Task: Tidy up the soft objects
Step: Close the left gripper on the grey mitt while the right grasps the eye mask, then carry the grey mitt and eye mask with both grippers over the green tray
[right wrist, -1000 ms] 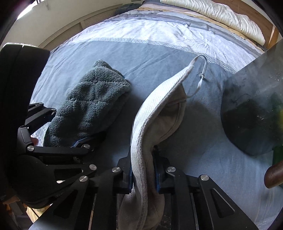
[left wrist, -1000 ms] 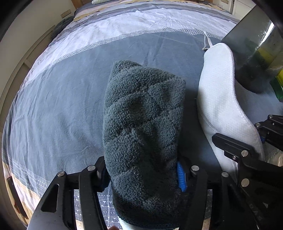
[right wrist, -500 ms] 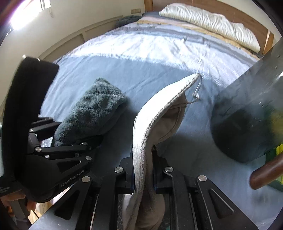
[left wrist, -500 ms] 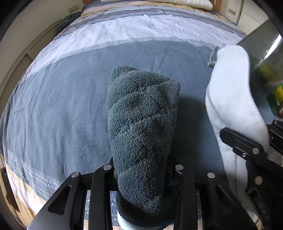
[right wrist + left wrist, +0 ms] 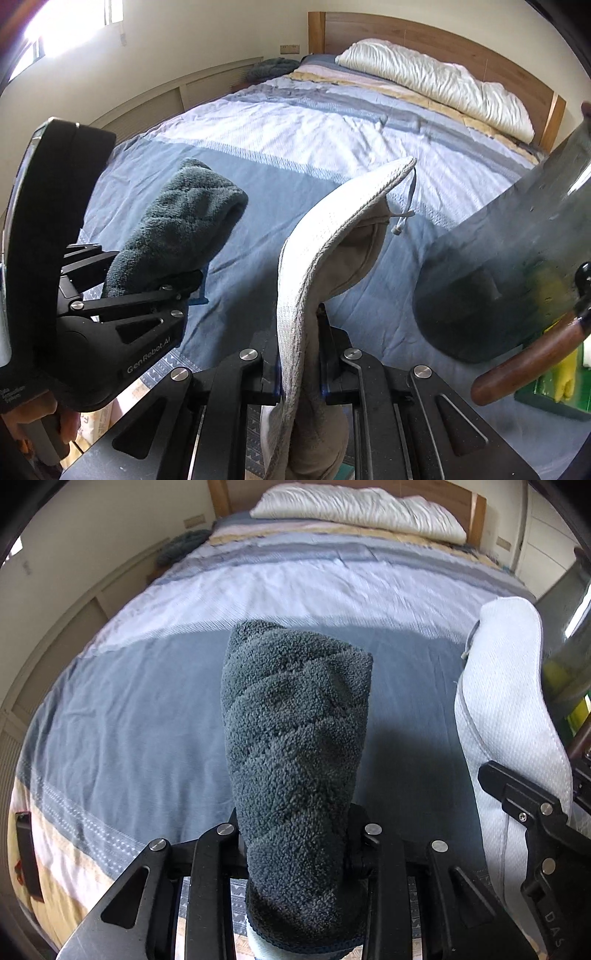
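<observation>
Left gripper (image 5: 295,853): jaws clamped on a dark grey fleecy towel (image 5: 295,746). The towel is folded into a thick bundle and sticks out forward past the fingers, raised above the bed (image 5: 122,716). Seen from the right wrist view, the same towel (image 5: 173,236) is clear of the cover, with the left gripper (image 5: 155,291) at its near end.

Right gripper (image 5: 299,365): jaws closed on a white cloth (image 5: 325,236) with a beige inner side. The cloth arches forward and up from the fingers; a thin grey loop (image 5: 404,210) hangs at its far tip. In the left wrist view the white cloth (image 5: 509,701) stands just right of the dark towel, not touching it.

Bed cover: blue band nearest, white band beyond it, then striped bands. A white pillow (image 5: 439,85) lies against the wooden headboard (image 5: 424,37). A dark translucent sheet (image 5: 517,236) blocks the right side of the right wrist view; its nature cannot be told.
</observation>
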The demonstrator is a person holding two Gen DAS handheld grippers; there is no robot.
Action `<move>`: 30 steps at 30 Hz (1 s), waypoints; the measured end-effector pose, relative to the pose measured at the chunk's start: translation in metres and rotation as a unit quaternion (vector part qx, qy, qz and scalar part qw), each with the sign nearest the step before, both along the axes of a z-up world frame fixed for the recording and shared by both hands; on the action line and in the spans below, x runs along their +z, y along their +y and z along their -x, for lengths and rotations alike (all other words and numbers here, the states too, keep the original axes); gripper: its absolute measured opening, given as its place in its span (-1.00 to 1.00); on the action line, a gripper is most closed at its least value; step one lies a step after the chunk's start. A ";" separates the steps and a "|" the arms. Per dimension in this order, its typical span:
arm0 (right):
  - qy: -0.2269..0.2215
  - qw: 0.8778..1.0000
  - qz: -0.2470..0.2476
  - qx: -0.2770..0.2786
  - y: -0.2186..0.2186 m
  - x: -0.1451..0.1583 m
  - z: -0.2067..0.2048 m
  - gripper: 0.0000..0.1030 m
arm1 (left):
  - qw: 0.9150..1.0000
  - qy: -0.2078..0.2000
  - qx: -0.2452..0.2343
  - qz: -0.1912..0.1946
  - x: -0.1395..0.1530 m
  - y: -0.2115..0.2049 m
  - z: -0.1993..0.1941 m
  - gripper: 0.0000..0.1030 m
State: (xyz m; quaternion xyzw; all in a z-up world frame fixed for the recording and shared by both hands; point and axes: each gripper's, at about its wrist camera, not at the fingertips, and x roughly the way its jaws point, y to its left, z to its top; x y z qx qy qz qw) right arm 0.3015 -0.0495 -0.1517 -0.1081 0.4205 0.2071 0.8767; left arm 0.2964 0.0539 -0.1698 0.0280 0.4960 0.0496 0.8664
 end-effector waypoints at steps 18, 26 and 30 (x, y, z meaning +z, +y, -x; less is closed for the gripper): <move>-0.069 0.997 -0.033 0.012 -0.035 0.076 0.086 -0.76 | 0.995 -0.092 0.025 0.000 0.081 0.006 0.060 -0.47; -0.101 0.994 -0.045 0.001 -0.085 0.116 0.169 -0.76 | 0.991 -0.133 0.019 0.009 0.127 -0.011 0.118 -0.47; -0.119 0.992 -0.049 -0.012 -0.118 0.135 0.214 -0.76 | 0.988 -0.154 0.006 0.013 0.150 -0.028 0.152 -0.47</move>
